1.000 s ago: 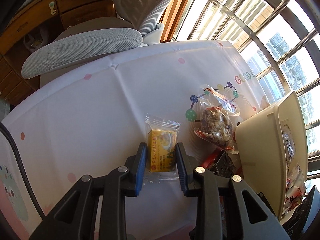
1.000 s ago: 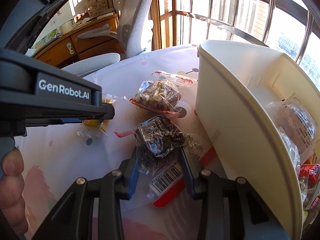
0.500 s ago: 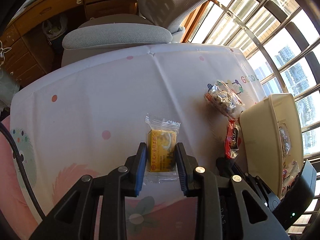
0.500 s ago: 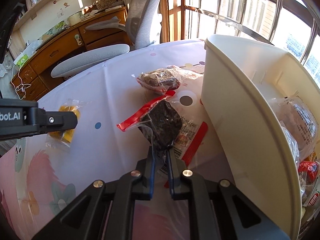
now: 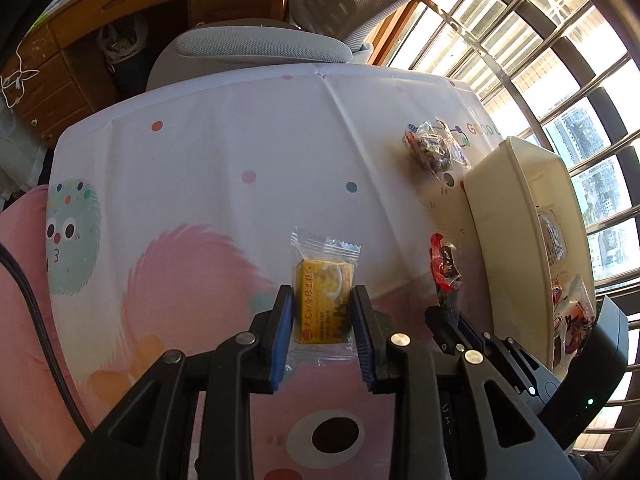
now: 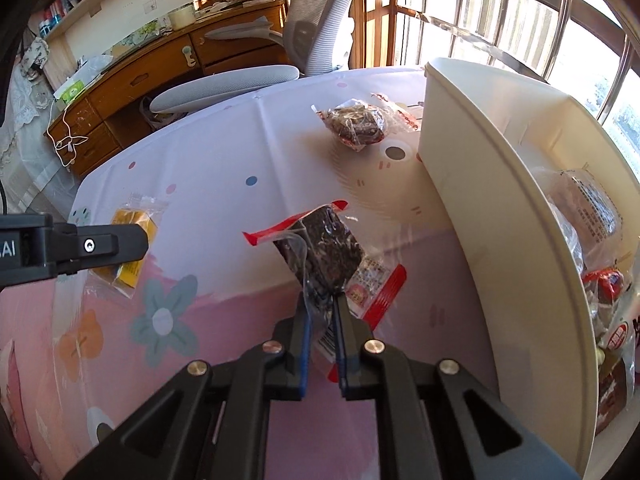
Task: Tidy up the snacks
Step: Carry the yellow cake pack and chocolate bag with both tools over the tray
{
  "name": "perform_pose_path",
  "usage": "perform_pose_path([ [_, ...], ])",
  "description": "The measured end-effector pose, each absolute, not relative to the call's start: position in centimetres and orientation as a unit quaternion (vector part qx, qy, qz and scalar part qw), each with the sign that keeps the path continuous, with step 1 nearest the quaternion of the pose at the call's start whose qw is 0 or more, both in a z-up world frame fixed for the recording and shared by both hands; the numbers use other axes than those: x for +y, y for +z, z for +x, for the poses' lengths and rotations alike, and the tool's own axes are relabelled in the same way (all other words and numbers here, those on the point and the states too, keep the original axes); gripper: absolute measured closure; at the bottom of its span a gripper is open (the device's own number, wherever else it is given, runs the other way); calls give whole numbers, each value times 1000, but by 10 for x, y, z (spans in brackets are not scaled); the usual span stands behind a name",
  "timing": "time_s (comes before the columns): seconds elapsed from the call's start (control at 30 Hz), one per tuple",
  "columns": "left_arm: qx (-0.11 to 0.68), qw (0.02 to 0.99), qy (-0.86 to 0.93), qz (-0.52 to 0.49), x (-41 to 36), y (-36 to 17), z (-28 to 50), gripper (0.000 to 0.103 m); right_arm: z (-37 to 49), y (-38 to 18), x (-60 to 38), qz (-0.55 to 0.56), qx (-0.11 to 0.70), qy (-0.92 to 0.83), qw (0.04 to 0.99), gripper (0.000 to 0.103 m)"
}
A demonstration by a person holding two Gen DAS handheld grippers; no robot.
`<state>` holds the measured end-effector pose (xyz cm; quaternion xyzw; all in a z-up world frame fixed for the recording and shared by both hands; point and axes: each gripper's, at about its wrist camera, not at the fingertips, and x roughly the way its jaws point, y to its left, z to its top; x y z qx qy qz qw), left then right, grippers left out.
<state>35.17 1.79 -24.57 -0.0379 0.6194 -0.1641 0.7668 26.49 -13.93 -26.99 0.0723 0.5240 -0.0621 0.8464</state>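
Since a second ago we have lifted both snacks off the worktop (image 5: pixel 280 140), and our right tongs (image 6: pixel 321 312), which then stood spread around the dark snack (image 6: pixel 326 254), are now pressed together on its clear wrapper. That snack, with its red-edged wrapper, hangs tilted above the worktop, just beside the outer wall of the cream bin (image 6: pixel 492 216). Our left tongs (image 5: pixel 323 312) pinch the yellow snack (image 5: pixel 322 300) by its two sides, as they did before, with the clear wrapper sticking out past the blue pads; it too is clear of the patterned cloth. A third snack (image 6: pixel 356 124), brown in a clear bag, has stayed lying on the worktop near the far corner of the bin. Inside the bin we see several wrapped packets (image 6: pixel 588 208) against the right wall. In the left view the right tongs show at the lower right, with the dark snack between them and the bin. A grey chair (image 5: pixel 260 46) stands beyond the far edge of the worktop.
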Motion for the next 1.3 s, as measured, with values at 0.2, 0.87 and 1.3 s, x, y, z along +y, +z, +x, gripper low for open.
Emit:
perform_pose_path([
  [0.2, 614, 769, -173, -37, 27, -229, 311, 76, 225, -252, -131, 74, 526, -48, 846, 94],
  [0.87, 592, 771, -232, -36, 17, -169, 181, 76, 105, -178, -154, 95, 479, -56, 871, 101],
  [1.3, 553, 789, -262, -46, -40, -133, 146, 76, 89, -138, -203, 88, 450, -30, 888, 101],
])
